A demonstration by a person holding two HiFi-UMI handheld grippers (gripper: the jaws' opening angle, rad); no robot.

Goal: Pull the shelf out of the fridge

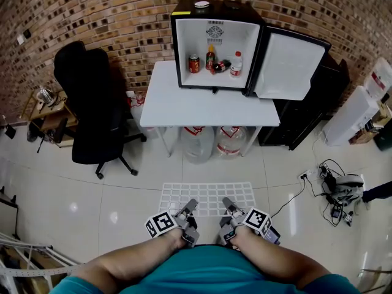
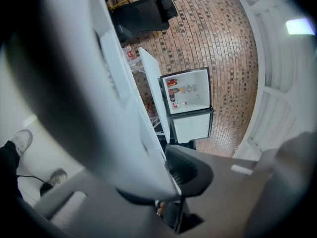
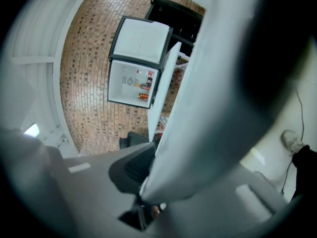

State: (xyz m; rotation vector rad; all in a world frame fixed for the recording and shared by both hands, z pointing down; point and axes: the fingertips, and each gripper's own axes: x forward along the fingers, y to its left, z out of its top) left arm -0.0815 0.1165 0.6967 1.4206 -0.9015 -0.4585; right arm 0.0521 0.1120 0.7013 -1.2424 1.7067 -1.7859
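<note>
A white wire shelf hangs level over the floor in front of me, well away from the fridge. My left gripper is shut on its near edge at the left, and my right gripper is shut on the same edge at the right. In the left gripper view the shelf fills the frame as a blurred white sheet clamped by the left gripper. The right gripper view shows the shelf pinched the same way by the right gripper. The fridge stands open with a can and bottles on its floor.
The fridge sits on a white table, its door swung out to the right. Two water jugs stand under the table. A black office chair is at the left. Cables and a power strip lie on the floor at the right.
</note>
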